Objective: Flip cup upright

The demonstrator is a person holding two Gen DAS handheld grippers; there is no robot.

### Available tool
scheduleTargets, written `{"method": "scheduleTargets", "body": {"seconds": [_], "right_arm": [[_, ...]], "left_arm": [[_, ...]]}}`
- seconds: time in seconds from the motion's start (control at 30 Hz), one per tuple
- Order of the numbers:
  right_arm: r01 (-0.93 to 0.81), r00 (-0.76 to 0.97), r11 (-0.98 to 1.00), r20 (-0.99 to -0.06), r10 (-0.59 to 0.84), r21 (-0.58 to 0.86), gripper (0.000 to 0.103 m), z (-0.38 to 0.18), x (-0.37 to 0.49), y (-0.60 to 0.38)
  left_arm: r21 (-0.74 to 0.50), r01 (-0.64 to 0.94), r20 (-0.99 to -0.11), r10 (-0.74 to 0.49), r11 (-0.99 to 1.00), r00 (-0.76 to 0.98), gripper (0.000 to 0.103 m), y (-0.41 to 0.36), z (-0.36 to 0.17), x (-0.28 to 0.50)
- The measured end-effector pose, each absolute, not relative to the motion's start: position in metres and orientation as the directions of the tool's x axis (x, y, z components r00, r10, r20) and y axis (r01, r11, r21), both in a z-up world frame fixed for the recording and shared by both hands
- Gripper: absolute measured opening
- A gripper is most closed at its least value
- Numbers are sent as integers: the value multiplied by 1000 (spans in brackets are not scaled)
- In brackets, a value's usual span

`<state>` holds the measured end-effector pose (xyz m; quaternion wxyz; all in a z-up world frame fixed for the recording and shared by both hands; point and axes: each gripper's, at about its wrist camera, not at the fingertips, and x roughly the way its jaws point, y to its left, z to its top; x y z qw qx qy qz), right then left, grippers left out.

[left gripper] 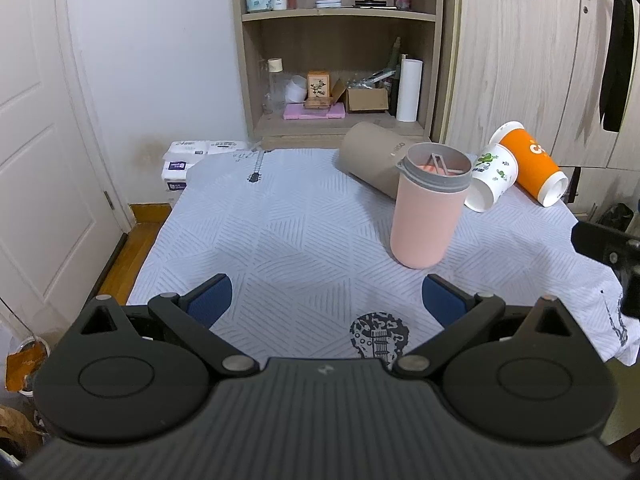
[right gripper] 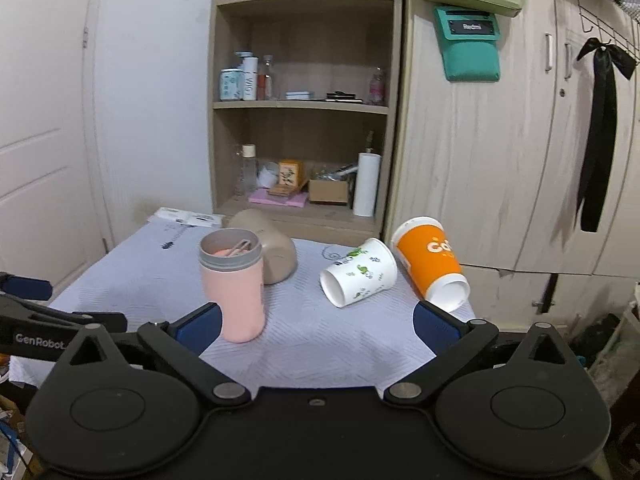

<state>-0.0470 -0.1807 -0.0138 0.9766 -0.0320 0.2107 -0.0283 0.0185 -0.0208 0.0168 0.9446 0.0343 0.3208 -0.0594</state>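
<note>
A pink cup with a grey rim [left gripper: 424, 210] [right gripper: 236, 288] stands upright on the table. Behind it a beige cup [left gripper: 372, 160] [right gripper: 268, 244] lies on its side. A white paper cup with green prints [left gripper: 492, 178] [right gripper: 360, 272] lies on its side, mouth toward me. An orange paper cup [left gripper: 532, 162] [right gripper: 432, 262] lies tilted beside it. My left gripper [left gripper: 326, 300] is open and empty, short of the pink cup. My right gripper [right gripper: 316, 326] is open and empty, in front of the white cup; the pink cup stands just beyond its left finger.
The table carries a white patterned cloth [left gripper: 280, 232] [right gripper: 320, 340]. A wooden shelf unit [left gripper: 336, 52] [right gripper: 304, 120] with bottles and boxes stands behind it, wardrobe doors [right gripper: 500, 160] to the right, a white door [left gripper: 36, 140] to the left. The table's right edge lies near the orange cup.
</note>
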Motion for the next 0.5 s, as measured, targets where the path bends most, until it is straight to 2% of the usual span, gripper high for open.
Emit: {"method": "scheduleTargets", "body": {"seconds": [0.27,0.5], "right_arm": [[129,887,988,-436,-153,-84,103,-18,-43,-183],[133,878,987,-452,-160,-91,103,-22,-45,-184]], "left_arm": [[27,120,-608,-79,992,790,103,-17,17,15],[32,117,-613,-73,993,787,103,-19,17,16]]}}
